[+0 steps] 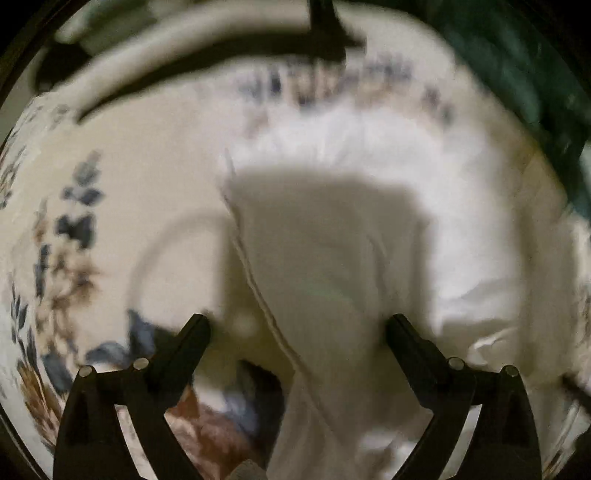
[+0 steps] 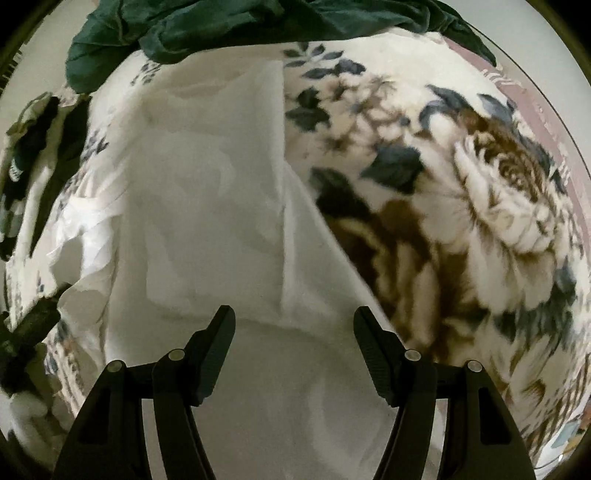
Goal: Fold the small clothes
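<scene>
Half-blurred white garment (image 1: 369, 229) under shadow

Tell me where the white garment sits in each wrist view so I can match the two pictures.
Left wrist view: the white garment fills centre and right, its seamed edge running down between the open left gripper fingers.
Right wrist view: the white garment fills centre-left and runs under the open right gripper.
Shared landmark: the dark green cloth, top right in the left view, along the top in the right.

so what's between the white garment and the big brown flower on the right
In the right wrist view, only floral blanket: blue-grey leaves and brown stems fill the stretch from the white garment to the brown flower. No other clothing lies there.
</scene>
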`<state>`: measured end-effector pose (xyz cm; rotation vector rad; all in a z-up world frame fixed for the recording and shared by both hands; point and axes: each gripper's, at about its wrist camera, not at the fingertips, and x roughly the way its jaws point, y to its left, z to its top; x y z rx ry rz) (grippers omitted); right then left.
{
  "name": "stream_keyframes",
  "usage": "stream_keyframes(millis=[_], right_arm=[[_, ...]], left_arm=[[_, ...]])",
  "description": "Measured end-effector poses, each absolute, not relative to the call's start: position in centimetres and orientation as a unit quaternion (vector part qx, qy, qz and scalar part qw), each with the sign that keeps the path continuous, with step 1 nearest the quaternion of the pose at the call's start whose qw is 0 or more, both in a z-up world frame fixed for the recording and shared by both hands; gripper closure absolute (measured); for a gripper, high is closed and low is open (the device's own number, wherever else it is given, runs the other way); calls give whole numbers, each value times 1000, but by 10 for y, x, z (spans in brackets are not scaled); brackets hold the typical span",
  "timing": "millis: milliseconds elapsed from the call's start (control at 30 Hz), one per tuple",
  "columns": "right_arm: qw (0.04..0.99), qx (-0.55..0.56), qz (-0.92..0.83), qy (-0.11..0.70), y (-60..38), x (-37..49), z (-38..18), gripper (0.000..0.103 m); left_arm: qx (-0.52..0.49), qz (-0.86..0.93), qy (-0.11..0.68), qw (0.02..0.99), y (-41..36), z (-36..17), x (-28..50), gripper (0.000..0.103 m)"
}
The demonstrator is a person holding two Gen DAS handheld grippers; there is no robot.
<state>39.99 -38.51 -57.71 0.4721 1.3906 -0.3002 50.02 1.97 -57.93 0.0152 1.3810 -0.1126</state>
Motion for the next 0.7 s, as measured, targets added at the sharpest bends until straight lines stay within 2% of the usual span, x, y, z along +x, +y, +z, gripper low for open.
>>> stream_keyframes(millis=[200,433,700], right_arm=[[748,174,-136,626,-397,397,-549,34],[746,174,-137,628,-404,390,-523,34],[724,150,-82,668,-414,382,-494,34]], left_arm=[[70,-121,629,765,-19,-553,434,5],[88,-133,636,755,-27,-546,351,5],[66,-127,599,788,-27,-476,288,5]])
